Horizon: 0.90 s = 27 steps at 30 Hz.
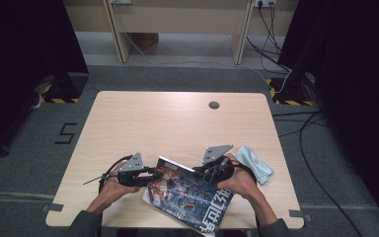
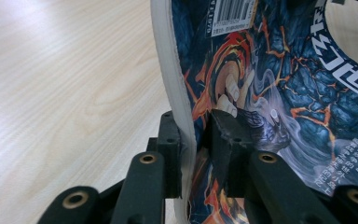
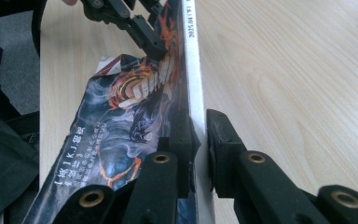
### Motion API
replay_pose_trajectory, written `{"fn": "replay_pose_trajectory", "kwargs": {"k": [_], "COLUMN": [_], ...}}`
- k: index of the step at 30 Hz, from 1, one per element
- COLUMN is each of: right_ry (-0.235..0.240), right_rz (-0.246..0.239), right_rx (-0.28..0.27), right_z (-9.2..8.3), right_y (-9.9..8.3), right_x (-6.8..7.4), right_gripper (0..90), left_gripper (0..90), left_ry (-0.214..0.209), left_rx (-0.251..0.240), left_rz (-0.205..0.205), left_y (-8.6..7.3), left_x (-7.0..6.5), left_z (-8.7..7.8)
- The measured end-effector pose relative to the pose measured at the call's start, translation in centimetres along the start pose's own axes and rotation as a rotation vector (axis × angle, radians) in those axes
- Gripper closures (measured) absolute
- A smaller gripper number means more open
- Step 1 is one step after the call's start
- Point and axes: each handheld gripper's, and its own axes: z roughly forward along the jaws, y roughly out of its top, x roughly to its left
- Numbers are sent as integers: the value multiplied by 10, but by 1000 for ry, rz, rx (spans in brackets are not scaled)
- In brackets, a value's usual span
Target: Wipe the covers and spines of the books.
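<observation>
Magazine [image 1: 190, 195] w/ a dark blue and orange cover sits at the near edge of the bench [image 1: 177, 123], its lower corner hanging past that edge toward the person, and is gripped from both sides. Left tongs [image 1: 154, 174] are on the magazine's left edge: in the left gripper view the jaws stand narrow w/ the white page block [image 2: 175, 93] and cover [image 2: 270, 93] pinched between them, pads pressing on the paper, the edge bowed a little above the grip; barcode near the top of the cover. Right tongs [image 1: 201, 173] are on the magazine's upper right edge, by the spine: in the right gripper view the jaws are likewise narrow, clamped across the white spine strip [image 3: 193, 70], cover art to the left of it, bare wood to the right. That same view shows the left tongs [image 3: 156, 46] farther along the magazine, biting the opposite edge. Magazine is lifted and tilted rather than lying flat, held between the two tongs. A pale blue cloth [image 1: 254, 163] lies on the bench just right of the right hand [image 1: 239, 180], apart from the magazine. Left hand [image 1: 113, 190] is left of the magazine. No containers on the bench; a round grommet [image 1: 214, 104] sits well beyond the magazine, toward the far edge.
</observation>
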Motion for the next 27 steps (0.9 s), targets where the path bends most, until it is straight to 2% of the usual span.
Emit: {"fn": "replay_pose_trajectory", "kwargs": {"k": [7,8,10,12,14,16,18,20,23,25,27], "right_ry": [-39,-58,-65,-97,-127,-162,-217,-271,-349,-414,-450], "right_rz": [23,43,56,79,119,161,199,231,286,339,367], "right_rx": [4,-5,-19,-38,-65,-78,-86,-70,-56,-35,-14], "right_z": [3,2,-3,-11,-21,-30,-39,-49,-64,-72,-77], "right_y": [-1,-2,-3,-5,-10,-16,-23,-30,-40,-48,-56], "right_x": [-6,-7,-9,-14,-22,-28,-35,-41,-49,-54,-60], "right_gripper": [736,732,694,674,647,618,605,591,549,515,483], "left_gripper": [797,802,808,810,811,815,815,815,821,822,823], "left_ry": [32,35,46,56,84,111,147,190,219,233,227], "left_rx": [-16,-12,-14,-20,-26,-35,-41,-46,-48,-55,-58], "left_rz": [27,25,18,15,25,30,16,-2,-18,-34,-46], "left_y": [-3,-4,-7,-7,-6,-6,-6,-6,-6,-7,-8], "left_x": [-12,-13,-14,-16,-19,-20,-19,-18,-18,-20,-21], "left_z": [-9,-9,-11,-13,-16,-19,-22,-24,-29,-31,-34]}}
